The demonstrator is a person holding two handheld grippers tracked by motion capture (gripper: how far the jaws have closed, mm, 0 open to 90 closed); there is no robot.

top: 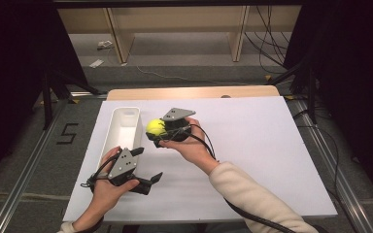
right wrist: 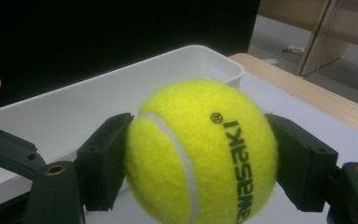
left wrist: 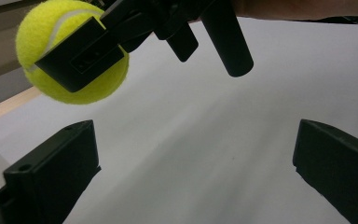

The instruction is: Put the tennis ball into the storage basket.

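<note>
Up at the middle of the white sheet (top: 252, 145) that covers the table, the right gripper (top: 154, 133) has its 2 black jaws pressed against opposite sides of a yellow tennis ball (top: 156, 127), one jaw on each flank, and the ball hangs clear of the surface. Seen along that gripper's own jaws, the tennis ball (right wrist: 200, 151) sits squarely between them, a white seam curving down its left half and black lettering running down its right half. Just behind it lies a white rectangular bin (right wrist: 98, 107), long and narrow, with its open top facing up. From the high view the bin (top: 137, 112) lies lengthwise along the left part of the sheet, and the held ball is just beside its right wall, near the far end. The right hand (top: 187, 145) wraps the gripper body from below, under its grey three-cornered plate (top: 177, 114), and a cream sleeve (top: 252, 199) runs back toward the bottom edge. The left gripper (top: 148, 167) is nearer the person, low on the sheet by the bin's near end, held in the left hand (top: 108, 187), with its 2 jaws standing wide apart and nothing between them. In the left gripper view those spread jaws frame bare white sheet, while the ball (left wrist: 60, 77) and the right gripper (left wrist: 121, 42) clamped on it show above, at upper left.
</note>
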